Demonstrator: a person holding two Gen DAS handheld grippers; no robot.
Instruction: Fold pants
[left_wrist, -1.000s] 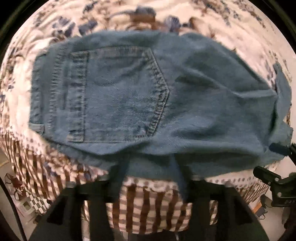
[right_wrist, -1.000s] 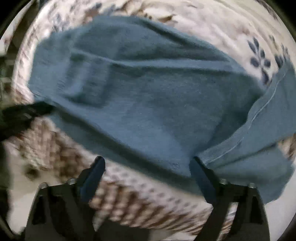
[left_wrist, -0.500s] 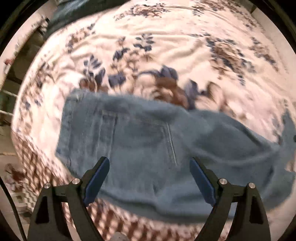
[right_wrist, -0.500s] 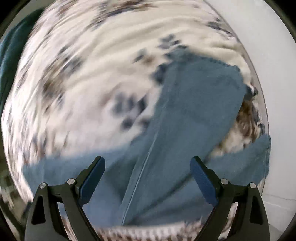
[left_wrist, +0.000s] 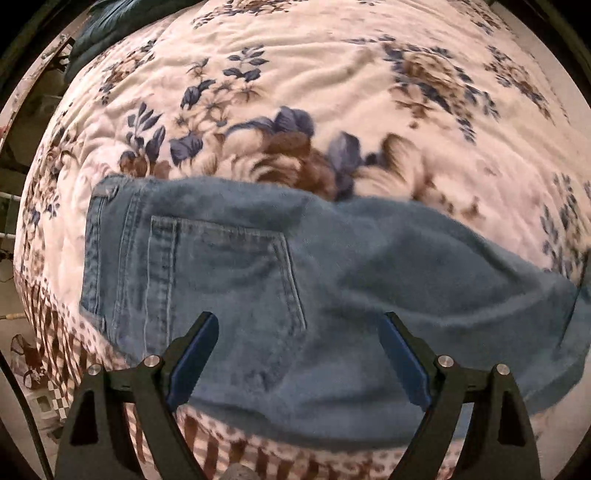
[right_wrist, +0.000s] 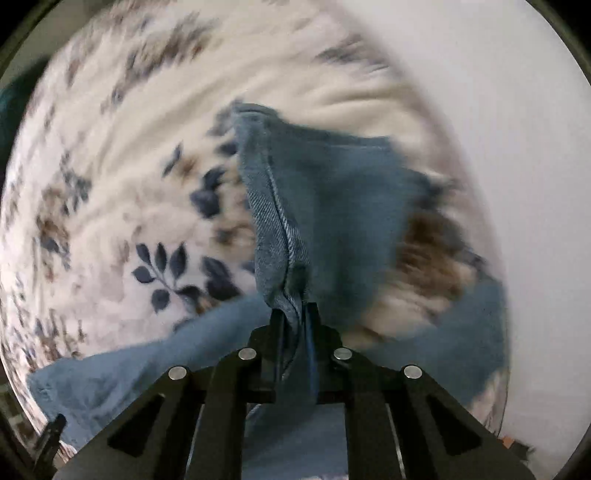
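Note:
Blue denim pants (left_wrist: 280, 280) lie across the near edge of a floral bedspread, back pocket up, waistband at the left. My left gripper (left_wrist: 299, 343) is open and empty, hovering just above the seat of the pants. In the right wrist view my right gripper (right_wrist: 295, 314) is shut on a seamed fold of a pant leg (right_wrist: 321, 206), which rises away from the jaws over the bed. The view is blurred by motion.
The white bedspread (left_wrist: 332, 81) with blue and brown flowers stretches far beyond the pants. A dark teal cloth (left_wrist: 110, 26) lies at the bed's far left corner. A pale wall (right_wrist: 498, 110) is to the right. The bed's checked skirt (left_wrist: 59, 339) hangs at the near edge.
My left gripper let go of the pants' near edge, opened and pulled back. My right gripper swung right to the leg and closed on its seamed fold.

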